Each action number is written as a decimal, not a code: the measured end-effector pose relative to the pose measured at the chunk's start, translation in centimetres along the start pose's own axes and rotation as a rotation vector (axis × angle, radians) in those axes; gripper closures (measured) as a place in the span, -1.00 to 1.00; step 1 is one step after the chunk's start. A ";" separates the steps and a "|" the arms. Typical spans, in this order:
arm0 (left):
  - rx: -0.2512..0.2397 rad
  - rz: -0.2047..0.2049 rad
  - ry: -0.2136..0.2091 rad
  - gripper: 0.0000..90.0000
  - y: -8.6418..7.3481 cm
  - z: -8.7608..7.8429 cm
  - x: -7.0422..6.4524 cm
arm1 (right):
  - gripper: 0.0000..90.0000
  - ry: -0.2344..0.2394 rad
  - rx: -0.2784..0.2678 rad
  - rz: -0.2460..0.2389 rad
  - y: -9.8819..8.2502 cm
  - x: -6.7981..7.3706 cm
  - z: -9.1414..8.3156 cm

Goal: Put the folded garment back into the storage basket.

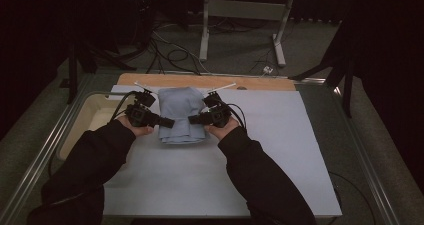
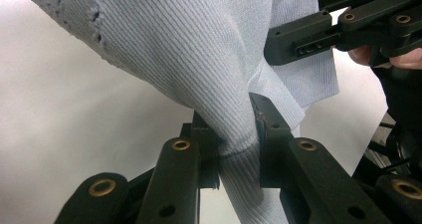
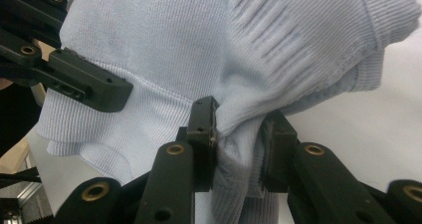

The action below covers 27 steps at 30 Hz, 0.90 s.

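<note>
**Pale blue knit garment pinched from both sides**

The pale blue ribbed knit garment (image 1: 181, 116) lies bunched near the far middle of the white rectangular table sheet (image 1: 280, 160). The black left gripper (image 1: 169, 121) is at the garment's 9 o'clock edge, its jaws clenched on a fold of fabric. The black right gripper (image 1: 194, 120), at 3 o'clock, likewise pinches a gathered fold between its jaws.

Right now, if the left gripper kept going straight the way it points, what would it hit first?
The left gripper is shut on the pale blue sweater, so more of that cloth comes first. Beyond it, the right gripper faces it from the other side; depth is hard to judge, but it looks close.
</note>
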<state>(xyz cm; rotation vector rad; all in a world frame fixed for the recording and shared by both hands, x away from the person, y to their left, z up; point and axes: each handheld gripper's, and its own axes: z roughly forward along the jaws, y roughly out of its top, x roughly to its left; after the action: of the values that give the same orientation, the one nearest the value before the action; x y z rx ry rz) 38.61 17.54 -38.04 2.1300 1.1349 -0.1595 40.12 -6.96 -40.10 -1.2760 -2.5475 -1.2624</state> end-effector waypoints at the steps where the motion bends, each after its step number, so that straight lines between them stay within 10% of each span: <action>1: -0.003 -0.002 0.002 0.70 -0.1 -0.2 0.1 | 0.60 0.003 -0.002 -0.002 0.1 0.1 0.1; 27: -0.015 -0.007 0.039 0.70 -1.7 -5.1 2.4 | 0.60 0.040 -0.016 -0.052 2.9 4.1 2.7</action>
<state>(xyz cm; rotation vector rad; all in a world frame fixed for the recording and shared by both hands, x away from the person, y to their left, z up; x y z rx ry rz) 37.69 23.04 -36.15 2.1241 1.1624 -0.1130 40.19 -1.51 -38.57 -1.1820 -2.5642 -1.3061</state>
